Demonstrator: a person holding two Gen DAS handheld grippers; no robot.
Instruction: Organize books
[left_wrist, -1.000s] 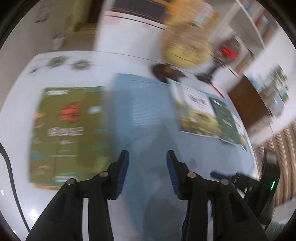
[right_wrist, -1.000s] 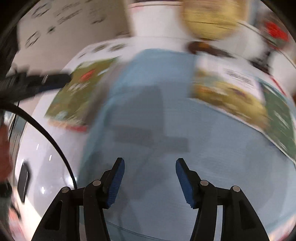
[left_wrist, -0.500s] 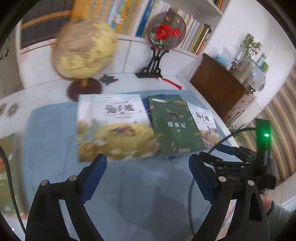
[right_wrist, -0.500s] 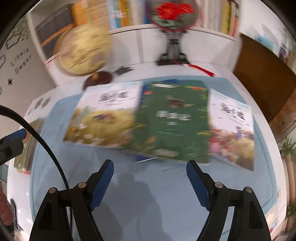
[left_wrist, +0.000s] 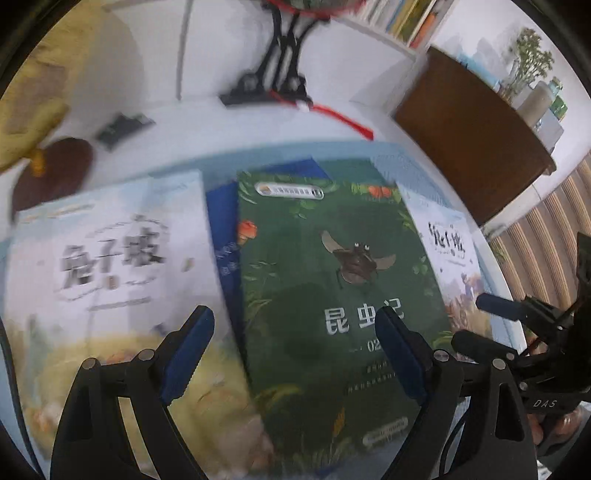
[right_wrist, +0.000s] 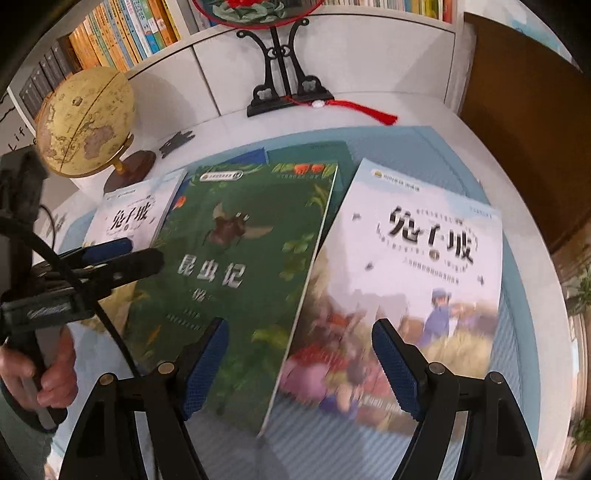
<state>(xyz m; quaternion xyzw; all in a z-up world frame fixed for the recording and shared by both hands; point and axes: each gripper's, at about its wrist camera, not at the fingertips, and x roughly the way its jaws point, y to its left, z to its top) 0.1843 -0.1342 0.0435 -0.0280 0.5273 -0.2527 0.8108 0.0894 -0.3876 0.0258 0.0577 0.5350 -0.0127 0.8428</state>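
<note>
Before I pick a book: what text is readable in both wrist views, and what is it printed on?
"昆虫记": white title on the dark green beetle-cover book, with a number beneath, blurred.
"兔子坡": black title on the pale blue-and-white book at right; small subtitle unreadable.
"兔子坡": same title on the pale book at left.
"DAS": on the black right gripper's body.
Blue book beneath, shelf spines, cover badges: unreadable.

Both grippers (left_wrist: 295, 350) (right_wrist: 299, 363) agape (nothing held)
</note>
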